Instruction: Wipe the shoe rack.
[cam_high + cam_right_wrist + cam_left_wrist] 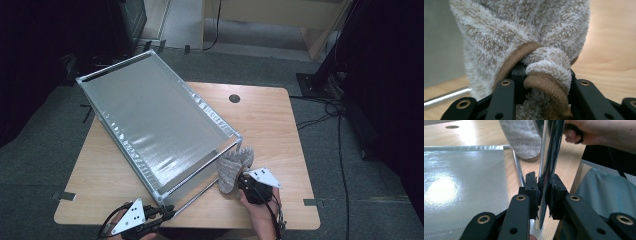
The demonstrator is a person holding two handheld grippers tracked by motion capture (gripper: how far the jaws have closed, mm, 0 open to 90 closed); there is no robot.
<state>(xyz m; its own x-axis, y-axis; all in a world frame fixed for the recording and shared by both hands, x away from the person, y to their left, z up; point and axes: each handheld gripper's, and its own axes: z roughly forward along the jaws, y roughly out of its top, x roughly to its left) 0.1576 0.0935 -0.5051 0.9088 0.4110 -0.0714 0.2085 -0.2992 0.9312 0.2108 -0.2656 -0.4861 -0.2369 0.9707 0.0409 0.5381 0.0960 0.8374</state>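
A fuzzy grey sock (234, 169) stands on the wooden surface (270, 125) just right of the metal rack's (150, 120) near corner, its long axis running near to far. The right claw (243, 185), immediately nearer, is clamped on the brown-trimmed cuff (544, 82). At near left, the left claw (167, 212) is clamped on the rack's chrome leg (549, 165).

Fluffy cloth glove (524, 32), shiny metal rack (150, 120) frame, smooth wooden table (270, 125).
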